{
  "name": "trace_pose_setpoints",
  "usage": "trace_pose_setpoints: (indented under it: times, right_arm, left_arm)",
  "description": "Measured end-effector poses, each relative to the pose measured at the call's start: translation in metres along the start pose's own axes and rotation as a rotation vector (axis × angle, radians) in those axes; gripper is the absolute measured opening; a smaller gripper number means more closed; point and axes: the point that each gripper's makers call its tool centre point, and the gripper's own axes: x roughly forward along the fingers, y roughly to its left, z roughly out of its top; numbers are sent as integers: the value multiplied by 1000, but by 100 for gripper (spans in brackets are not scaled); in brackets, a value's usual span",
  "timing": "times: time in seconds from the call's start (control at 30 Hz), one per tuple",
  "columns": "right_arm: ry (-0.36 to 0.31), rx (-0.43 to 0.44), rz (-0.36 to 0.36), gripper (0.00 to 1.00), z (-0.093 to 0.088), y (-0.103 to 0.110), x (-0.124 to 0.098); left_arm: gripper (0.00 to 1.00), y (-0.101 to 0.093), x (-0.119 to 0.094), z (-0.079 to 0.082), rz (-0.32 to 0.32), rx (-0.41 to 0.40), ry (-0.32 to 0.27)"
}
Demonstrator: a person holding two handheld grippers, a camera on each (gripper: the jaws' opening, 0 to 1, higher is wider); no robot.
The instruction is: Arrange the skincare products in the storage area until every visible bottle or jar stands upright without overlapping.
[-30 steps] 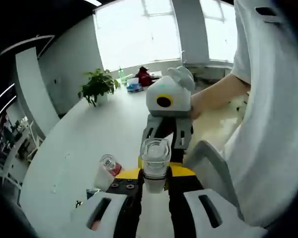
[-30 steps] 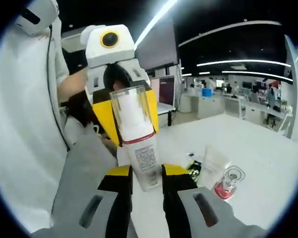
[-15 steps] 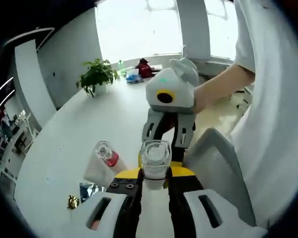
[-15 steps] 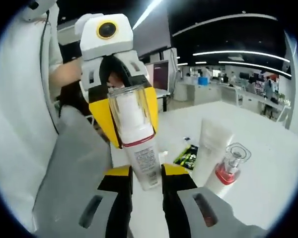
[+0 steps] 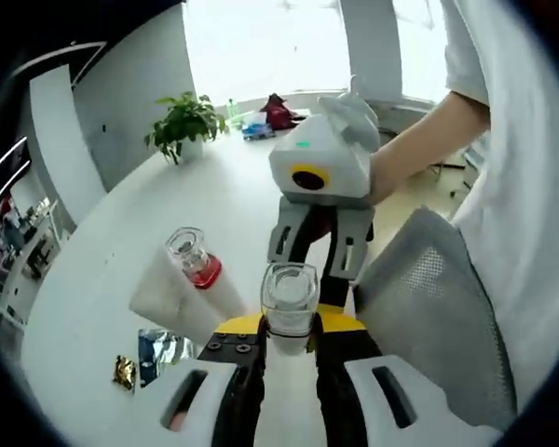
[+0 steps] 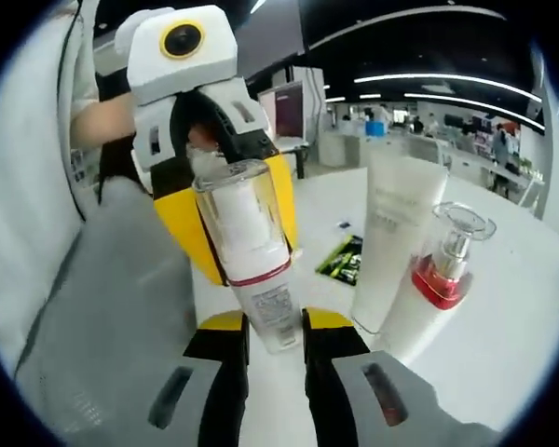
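Note:
A white bottle with a clear cap (image 6: 247, 244) stands upright above the white table (image 6: 503, 326). My right gripper (image 6: 275, 328) is shut on its lower body. My left gripper (image 5: 289, 328) is shut on the same white bottle (image 5: 290, 300) from the opposite side, just under the cap. Each gripper faces the other: the right one (image 5: 318, 244) shows beyond the cap, and the left gripper's yellow jaws show behind the bottle. A white tube (image 6: 397, 233) and a bottle with a red collar and clear cap (image 6: 445, 265) stand together to one side; in the left gripper view the tube (image 5: 168, 296) and the red-collared bottle (image 5: 196, 263) are at the left.
A grey mesh chair back (image 5: 430, 303) is close beside both grippers. A green sachet (image 6: 341, 260), a foil packet (image 5: 162, 346) and a small gold item (image 5: 123, 371) lie on the table (image 5: 121, 233). A potted plant (image 5: 185, 123) stands at the far end. A person's hand (image 5: 396, 168) holds the right gripper.
Both cameras have come lower and nearer the table, so the tube and red-collared bottle look larger and closer. Both grippers have kept their hold on the white bottle.

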Motion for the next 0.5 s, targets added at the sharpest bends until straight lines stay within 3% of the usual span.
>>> trace_pose_setpoints:
  times: [0.5]
  right_arm:
    - [86, 27, -5, 21, -38, -9, 17]
  left_arm:
    - [19, 6, 30, -30, -17, -54, 4]
